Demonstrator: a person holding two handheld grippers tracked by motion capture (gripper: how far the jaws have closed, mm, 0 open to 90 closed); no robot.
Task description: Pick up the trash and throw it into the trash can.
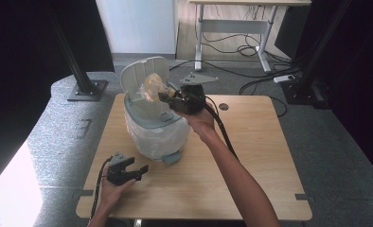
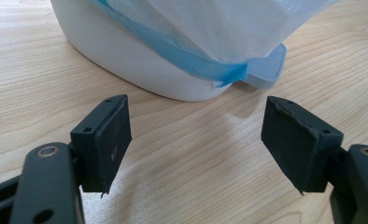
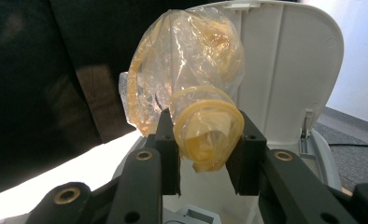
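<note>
While the right gripper [image 1: 168, 98] pinches a crumpled plastic wrapper [image 3: 191, 84] between its pads, that wrapper bulges just ahead of and above its tips, in front of the raised lid [image 1: 139, 75] of the small bin [image 1: 154, 125] on the tabletop [image 1: 251, 156]. The step in hand looks like dropping the wrapper into the bin, so the gripper should sit squarely over the bag-lined mouth below it, clear of the lid, before the jaws part; light plastic may cling to a pad, so a wide release low over the opening would help. The left gripper [image 2: 196, 140] rests spread and empty, with the bin's foot pedal [image 2: 266, 70] just ahead.
</note>
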